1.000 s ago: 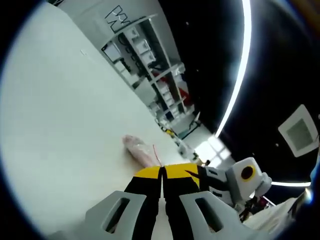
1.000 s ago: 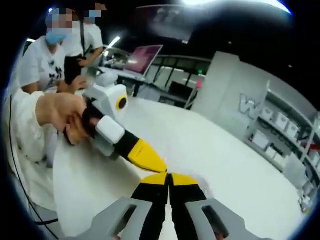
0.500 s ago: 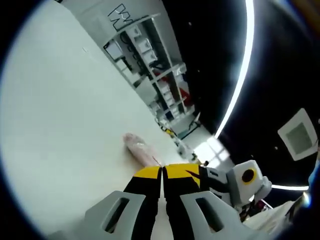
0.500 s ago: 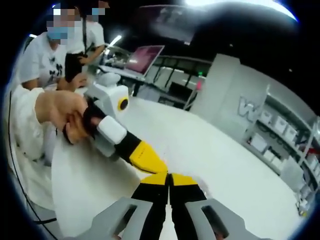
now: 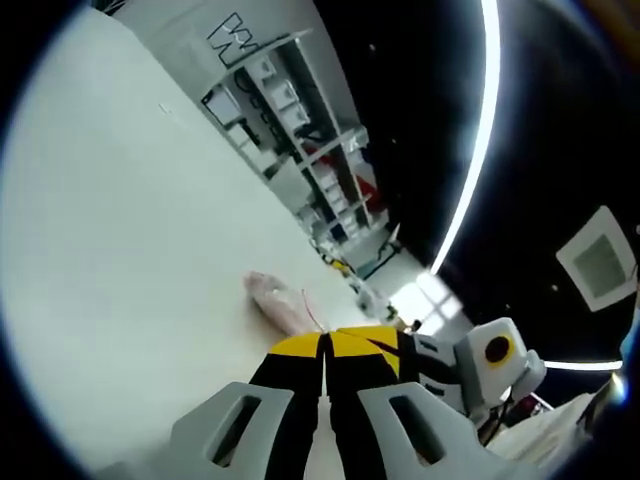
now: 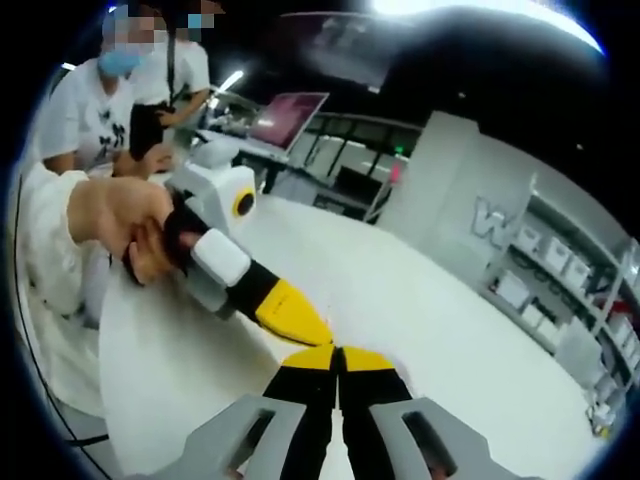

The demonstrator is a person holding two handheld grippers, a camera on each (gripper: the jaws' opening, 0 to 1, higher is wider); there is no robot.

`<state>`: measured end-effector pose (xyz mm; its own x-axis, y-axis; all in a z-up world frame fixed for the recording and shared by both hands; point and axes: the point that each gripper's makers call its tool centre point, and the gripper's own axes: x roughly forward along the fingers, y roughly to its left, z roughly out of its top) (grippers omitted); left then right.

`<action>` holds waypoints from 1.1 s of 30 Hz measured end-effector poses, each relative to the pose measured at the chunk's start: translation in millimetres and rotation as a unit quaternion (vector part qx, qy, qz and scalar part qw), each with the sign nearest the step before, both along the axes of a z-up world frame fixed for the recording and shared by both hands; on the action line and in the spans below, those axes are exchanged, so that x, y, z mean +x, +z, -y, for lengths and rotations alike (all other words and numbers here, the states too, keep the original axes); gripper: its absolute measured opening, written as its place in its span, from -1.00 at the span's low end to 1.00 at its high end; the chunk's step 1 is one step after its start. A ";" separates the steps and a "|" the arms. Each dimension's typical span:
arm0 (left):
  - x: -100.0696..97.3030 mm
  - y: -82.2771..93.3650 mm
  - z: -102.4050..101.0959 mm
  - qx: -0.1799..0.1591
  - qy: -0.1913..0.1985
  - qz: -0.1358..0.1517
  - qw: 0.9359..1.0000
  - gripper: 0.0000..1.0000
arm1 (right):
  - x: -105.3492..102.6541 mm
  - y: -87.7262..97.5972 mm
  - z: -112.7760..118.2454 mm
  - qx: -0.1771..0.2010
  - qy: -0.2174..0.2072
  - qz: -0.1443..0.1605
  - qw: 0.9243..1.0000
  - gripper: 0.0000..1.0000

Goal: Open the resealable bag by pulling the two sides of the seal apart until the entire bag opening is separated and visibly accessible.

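White tabletop (image 5: pixel 130 260) is seen under both grippers, with open shelving (image 5: pixel 300 130) of storage boxes along the far wall and a long ceiling light strip (image 5: pixel 480 130) overhead

Left gripper (image 5: pixel 325 345): jaws are closed together, yellow tips touching; whether bag film is pinched between them cannot be told. Right gripper (image 6: pixel 338 358): same state, jaws pressed together, and a pinch on film cannot be confirmed here either. In the right gripper view the left gripper's yellow tip is seen meeting the right gripper's tips, held by the person's hand (image 6: pixel 135 225). In the left gripper view the right gripper comes in from the right, tip against tip

Resealable bag (image 5: pixel 285 303) lies on the tabletop just beyond the left gripper's tips: clear film with pinkish contents, a thin red line running across its near end, probably the seal strip. Its near edge is hidden behind the tips

Progress, as a judgement: early. Both tools are placed at the seal end, close together, as if each is set on one side of the mouth. No gap in the seal is visible and no opening is accessible. Left to do: the two sides pulled apart along the whole seal until the mouth is open

Writing: large outlined letters on the wall panel (image 6: pixel 497 215), a "W" is legible, the rest is cut off. A laptop (image 6: pixel 285 110) with a pink screen sits on a far desk; nothing on it can be read. No print is readable on the bag
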<state>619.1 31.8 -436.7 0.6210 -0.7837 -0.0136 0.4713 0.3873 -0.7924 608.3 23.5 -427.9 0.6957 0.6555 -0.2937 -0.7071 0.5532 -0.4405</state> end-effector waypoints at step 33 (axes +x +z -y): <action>-1.2 2.0 0.1 -0.002 0.001 0.000 1.000 -0.97 | 6.0 12.8 10.7 -0.004 -0.025 0.027 0.999 -1.00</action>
